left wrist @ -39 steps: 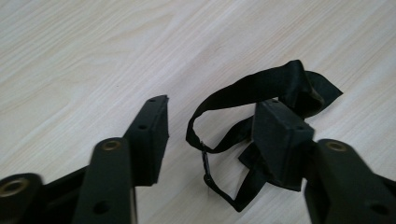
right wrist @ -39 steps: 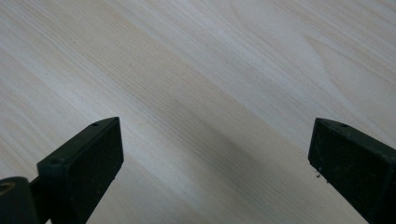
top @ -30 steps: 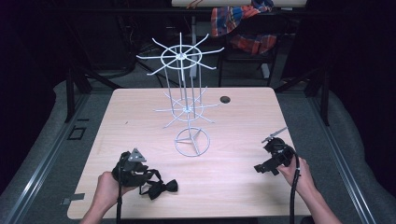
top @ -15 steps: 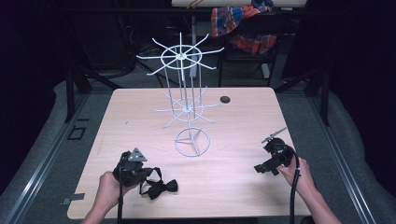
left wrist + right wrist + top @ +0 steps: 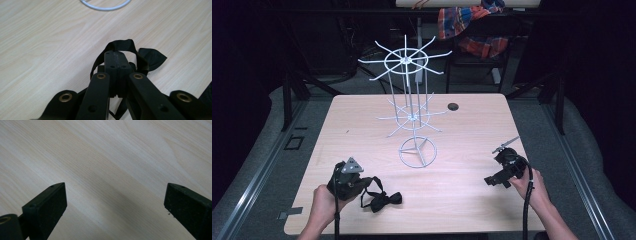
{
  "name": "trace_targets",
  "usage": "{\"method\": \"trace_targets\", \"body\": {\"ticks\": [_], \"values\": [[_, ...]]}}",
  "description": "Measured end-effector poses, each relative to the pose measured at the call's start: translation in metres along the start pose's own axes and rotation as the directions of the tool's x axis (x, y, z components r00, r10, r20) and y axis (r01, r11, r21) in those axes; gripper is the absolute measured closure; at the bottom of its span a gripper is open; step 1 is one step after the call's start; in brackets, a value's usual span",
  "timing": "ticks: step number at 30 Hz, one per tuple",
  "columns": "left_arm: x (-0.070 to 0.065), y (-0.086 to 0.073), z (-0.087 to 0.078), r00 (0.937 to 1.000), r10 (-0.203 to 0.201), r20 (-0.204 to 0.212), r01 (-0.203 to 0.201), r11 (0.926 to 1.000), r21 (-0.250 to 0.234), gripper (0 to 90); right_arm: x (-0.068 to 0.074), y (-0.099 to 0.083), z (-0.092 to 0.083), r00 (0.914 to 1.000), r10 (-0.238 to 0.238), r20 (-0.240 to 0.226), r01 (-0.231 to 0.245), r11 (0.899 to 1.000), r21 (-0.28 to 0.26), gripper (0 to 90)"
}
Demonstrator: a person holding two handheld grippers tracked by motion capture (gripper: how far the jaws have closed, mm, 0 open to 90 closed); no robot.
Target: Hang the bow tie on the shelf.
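Left tool (image 5: pixel 115 58) is clamped tight on the strap of the black bow tie (image 5: pixel 381 198), which lies on the wooden surface (image 5: pixel 362 130) at its near left, in front of the white wire rack (image 5: pixel 411 112). Right tool (image 5: pixel 115 202) hangs spread wide over bare wood, gripping nothing.
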State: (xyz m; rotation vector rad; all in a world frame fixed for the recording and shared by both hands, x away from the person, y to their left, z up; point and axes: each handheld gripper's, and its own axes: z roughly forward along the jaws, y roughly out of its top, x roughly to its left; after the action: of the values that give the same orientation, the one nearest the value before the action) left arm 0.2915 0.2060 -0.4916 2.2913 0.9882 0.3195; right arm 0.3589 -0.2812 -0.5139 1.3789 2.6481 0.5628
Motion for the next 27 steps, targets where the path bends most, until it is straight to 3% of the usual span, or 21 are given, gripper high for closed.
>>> {"method": "trace_targets", "body": {"ticks": [12, 27], "values": [[-0.001, 0.004, -0.02, 0.9988, -0.007, -0.048, 0.002, 0.9961, -0.089, 90.0, -0.001, 0.0, -0.001, 0.9999, -0.01, 0.005, 0.01, 1.0, 0.007, 4.1], [0.0, 0.018, -0.026, 0.9958, 0.013, -0.09, -0.025, 0.9912, -0.13, 90.0, -0.002, 0.0, -0.002, 0.9998, -0.016, 0.007, 0.016, 1.0, 0.014, 4.1]]}}
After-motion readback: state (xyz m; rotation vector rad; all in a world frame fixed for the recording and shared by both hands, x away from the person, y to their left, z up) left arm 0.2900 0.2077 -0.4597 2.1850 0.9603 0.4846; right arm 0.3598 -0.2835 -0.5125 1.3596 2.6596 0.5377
